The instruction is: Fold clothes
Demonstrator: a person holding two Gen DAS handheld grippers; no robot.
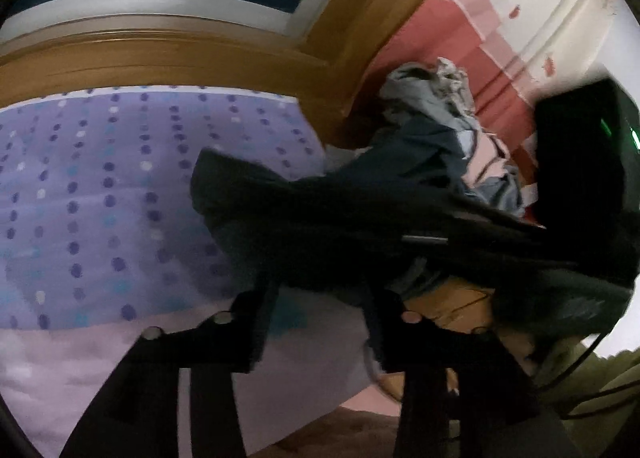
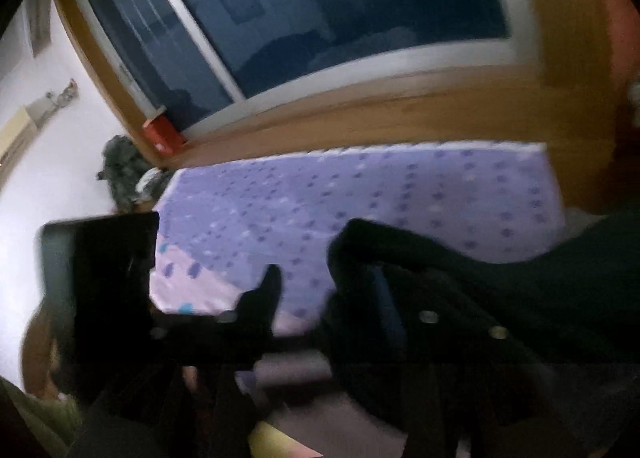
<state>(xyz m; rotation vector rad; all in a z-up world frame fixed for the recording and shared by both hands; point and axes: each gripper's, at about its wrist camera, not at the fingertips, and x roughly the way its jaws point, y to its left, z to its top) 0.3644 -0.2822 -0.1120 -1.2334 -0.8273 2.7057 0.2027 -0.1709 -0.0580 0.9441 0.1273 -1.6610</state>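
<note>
Fabric, a dark garment point(image 1: 360, 210), drapes across both claws above the bed's purple dotted sheet point(image 1: 100, 198), beside a heap of unfolded clothes point(image 1: 436, 106) by the red curtain. The left claw point(image 1: 320, 310) stands part open with cloth lying over its fingers; a firm pinch is not evident. The right claw point(image 2: 316, 298) is also part open, its right finger buried in the garment point(image 2: 480, 278). This looks like laying the piece down. Next, the garment must be spread flat on the sheet before any fold.
</note>
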